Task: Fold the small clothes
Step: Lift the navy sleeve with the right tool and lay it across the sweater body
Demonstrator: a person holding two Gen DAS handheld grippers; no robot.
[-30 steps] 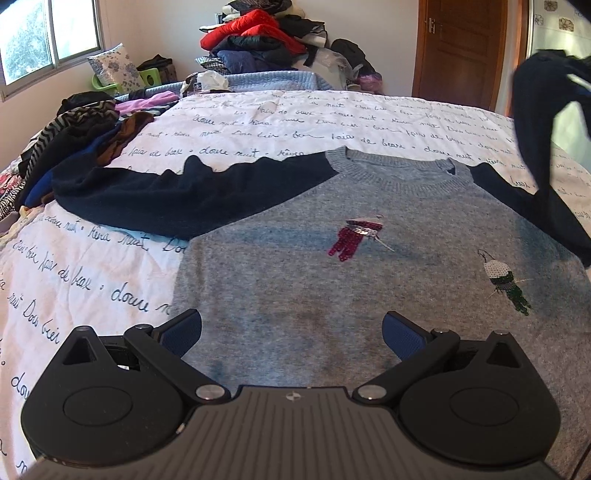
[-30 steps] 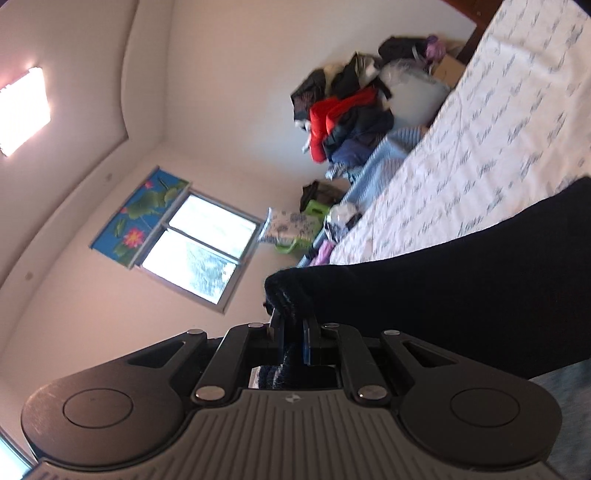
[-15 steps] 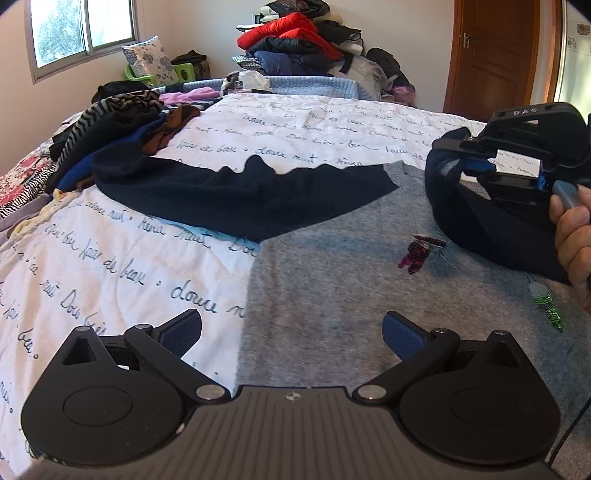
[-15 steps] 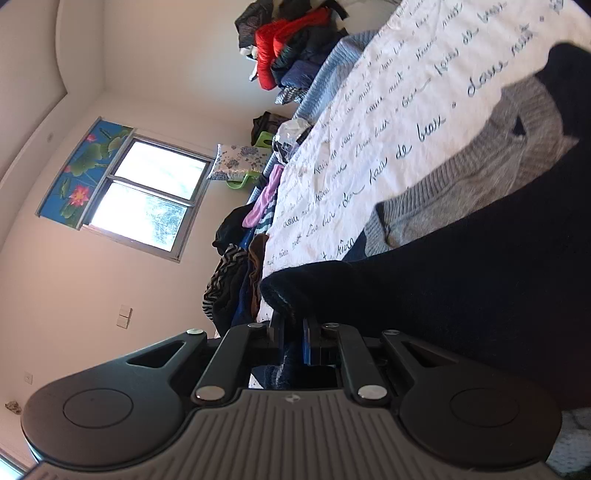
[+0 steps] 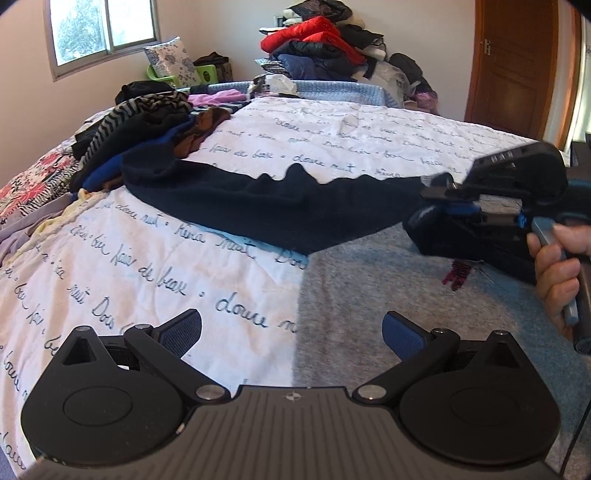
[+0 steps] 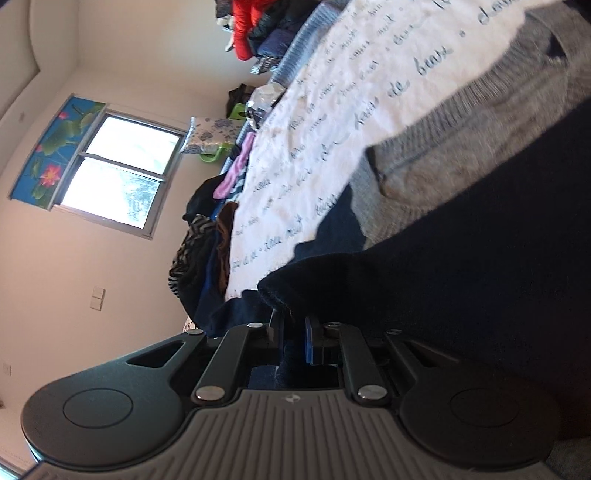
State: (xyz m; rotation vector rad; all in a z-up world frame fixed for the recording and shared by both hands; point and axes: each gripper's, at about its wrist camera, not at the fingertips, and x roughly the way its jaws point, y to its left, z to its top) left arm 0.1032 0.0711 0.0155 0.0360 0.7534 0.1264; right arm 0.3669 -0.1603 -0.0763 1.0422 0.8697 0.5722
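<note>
A grey sweater (image 5: 388, 295) with navy sleeves lies flat on the bed. Its left navy sleeve (image 5: 266, 199) stretches out to the left. My left gripper (image 5: 291, 328) is open and empty, low over the sweater's left side edge. My right gripper (image 6: 293, 332) is shut on the cuff of the right navy sleeve (image 6: 480, 277), folded across the grey chest. It also shows in the left wrist view (image 5: 443, 210), over the chest near a sequin bird (image 5: 458, 273). The grey collar (image 6: 461, 122) shows beyond the sleeve.
The white bedspread (image 5: 147, 258) has blue handwriting print. Loose clothes (image 5: 147, 125) are heaped at the bed's left edge. A big pile of clothes (image 5: 325, 48) stands behind the bed. A wooden door (image 5: 517, 66) is at the back right, a window (image 5: 99, 33) at the back left.
My right gripper has carried the navy sleeve leftward and down across the grey chest. My left gripper has shifted left, from over the sweater's middle to its left edge.
</note>
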